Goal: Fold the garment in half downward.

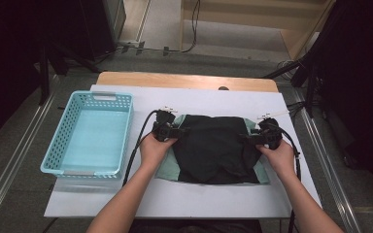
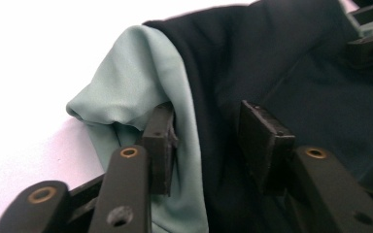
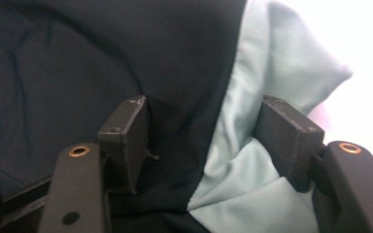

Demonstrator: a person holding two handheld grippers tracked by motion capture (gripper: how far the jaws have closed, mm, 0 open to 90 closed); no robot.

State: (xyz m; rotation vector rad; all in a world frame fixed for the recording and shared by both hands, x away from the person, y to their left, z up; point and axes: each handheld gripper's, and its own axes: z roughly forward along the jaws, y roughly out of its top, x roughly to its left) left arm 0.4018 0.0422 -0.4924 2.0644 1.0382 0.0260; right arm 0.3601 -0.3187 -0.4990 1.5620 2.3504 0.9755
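Left gripper (image 1: pixel 180 130): held in the left hand (image 1: pixel 154 148), pointing inward, jaws parted.
Right gripper (image 1: pixel 245 138): in the right hand (image 1: pixel 278 158), facing it, jaws apart.

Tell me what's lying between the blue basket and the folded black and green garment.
Just bare white table cover, crossed by the left gripper's black cable beside the basket, short of the garment, per the high view.

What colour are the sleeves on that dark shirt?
Pale mint green sleeves on a black shirt, clearest in the right gripper view.
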